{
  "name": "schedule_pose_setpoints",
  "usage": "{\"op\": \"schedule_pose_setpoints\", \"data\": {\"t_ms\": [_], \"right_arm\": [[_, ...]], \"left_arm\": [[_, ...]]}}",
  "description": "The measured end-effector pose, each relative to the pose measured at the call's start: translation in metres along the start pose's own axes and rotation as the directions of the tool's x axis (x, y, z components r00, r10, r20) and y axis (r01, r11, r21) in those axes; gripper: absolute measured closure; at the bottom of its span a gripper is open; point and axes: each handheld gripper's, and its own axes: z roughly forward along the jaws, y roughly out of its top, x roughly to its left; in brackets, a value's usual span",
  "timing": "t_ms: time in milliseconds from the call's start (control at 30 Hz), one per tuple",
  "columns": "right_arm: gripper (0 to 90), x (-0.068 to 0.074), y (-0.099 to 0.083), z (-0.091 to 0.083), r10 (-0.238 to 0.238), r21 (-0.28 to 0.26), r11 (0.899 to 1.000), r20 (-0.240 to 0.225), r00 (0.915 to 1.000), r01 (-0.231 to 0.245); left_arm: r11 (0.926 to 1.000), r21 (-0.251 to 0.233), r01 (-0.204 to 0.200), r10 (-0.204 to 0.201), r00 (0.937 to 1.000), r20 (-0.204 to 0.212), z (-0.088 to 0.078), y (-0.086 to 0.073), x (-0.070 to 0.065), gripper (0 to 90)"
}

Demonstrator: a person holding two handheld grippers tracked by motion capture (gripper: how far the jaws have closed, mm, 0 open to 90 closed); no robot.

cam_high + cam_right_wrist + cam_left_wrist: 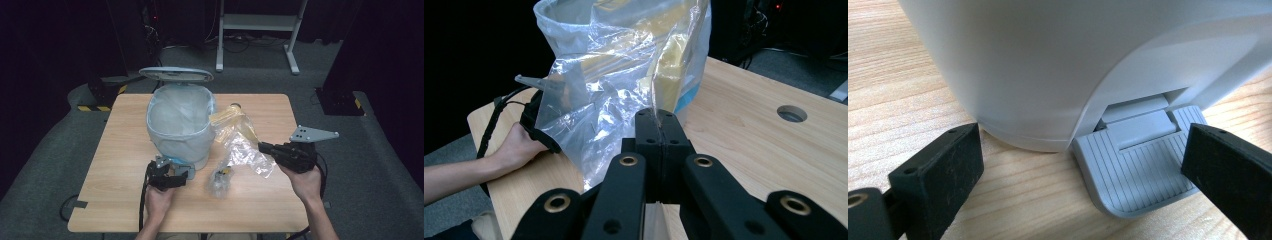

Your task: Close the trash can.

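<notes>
Claw Grip on Clear Plastic Bag: Handling Entry

Right claw: jaws clenched on a fold of the clear plastic bag, which hangs lifted above the right part of the surface, just right of the pedal bin.

Left claw: jaws released and spread, set low at the near foot of the bin, one jaw beside the grey pedal. The pictures do not show whether it presses down, though the bin lid stands raised.

Item, bag: thin film, crinkled, with a yellowish piece showing through it. Judged very light, limp and slippery; it will sag, swing and cling, not hold a shape. Likely to tear if pulled against an edge.

Grip advice: pinch a bunched fold near the top, as now, so the rest hangs free below. A single flat layer may slip out.

Also present: small crumpled wrapper on the near surface, untouched.
</notes>
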Motion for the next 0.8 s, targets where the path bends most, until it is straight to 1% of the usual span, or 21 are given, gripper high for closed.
{"op": "schedule_pose_setpoints", "data": {"t_ms": [67, 233, 267, 400, 433, 467, 667, 700, 800], "right_arm": [[89.7, 0.000, 0.002, 0.001, 0.003, 0.001, 1.000, -0.005, 1.0000, -0.003], [89.7, 0.000, 0.008, 0.003, -0.008, 0.012, 1.000, -0.015, 0.9999, 0.008], [89.7, 0.000, 0.010, 0.004, -0.010, 0.014, 1.000, -0.015, 0.9998, 0.010], [89.7, 0.002, 0.017, 0.006, -0.020, 0.017, 1.000, -0.025, 0.9995, 0.021], [89.7, 0.003, 0.019, 0.006, -0.023, 0.016, 1.000, -0.030, 0.9993, 0.024], [89.7, 0.003, 0.021, 0.007, -0.024, 0.016, 1.000, -0.033, 0.9992, 0.025], [89.7, 0.004, 0.028, 0.011, -0.031, 0.021, 0.999, -0.049, 0.9983, 0.032], [89.7, 0.004, 0.030, 0.011, -0.030, 0.023, 0.999, -0.053, 0.9981, 0.031], [89.7, 0.004, 0.033, 0.013, -0.021, 0.018, 1.000, -0.071, 0.9972, 0.022]], "left_arm": [[1.0000, -0.001, 0.001, -0.001, 1.0000, 0.000, 0.000, 0.000, 0.000, 3.5], [1.0000, 0.000, 0.000, 0.000, 1.0000, 0.000, 0.000, 0.000, 0.000, 3.5], [0.9999, -0.006, -0.010, 0.010, 0.9999, -0.006, 0.000, 0.000, 0.001, 3.5], [1.0000, -0.005, -0.008, 0.008, 0.9999, -0.007, 0.000, 0.000, 0.000, 3.5], [0.9998, 0.004, -0.019, 0.019, 0.9998, -0.008, 0.000, 0.000, 0.001, 3.5], [0.9998, 0.004, -0.021, 0.021, 0.9997, -0.012, -0.001, 0.000, 0.001, 3.5], [0.9998, 0.004, -0.021, 0.021, 0.9997, -0.012, -0.001, 0.000, 0.001, 3.5], [0.9999, -0.005, -0.011, 0.011, 0.9999, -0.011, 0.000, 0.000, 0.001, 3.5], [1.0000, -0.003, -0.008, 0.008, 0.9999, -0.009, 0.000, 0.000, 0.000, 3.5]]}}
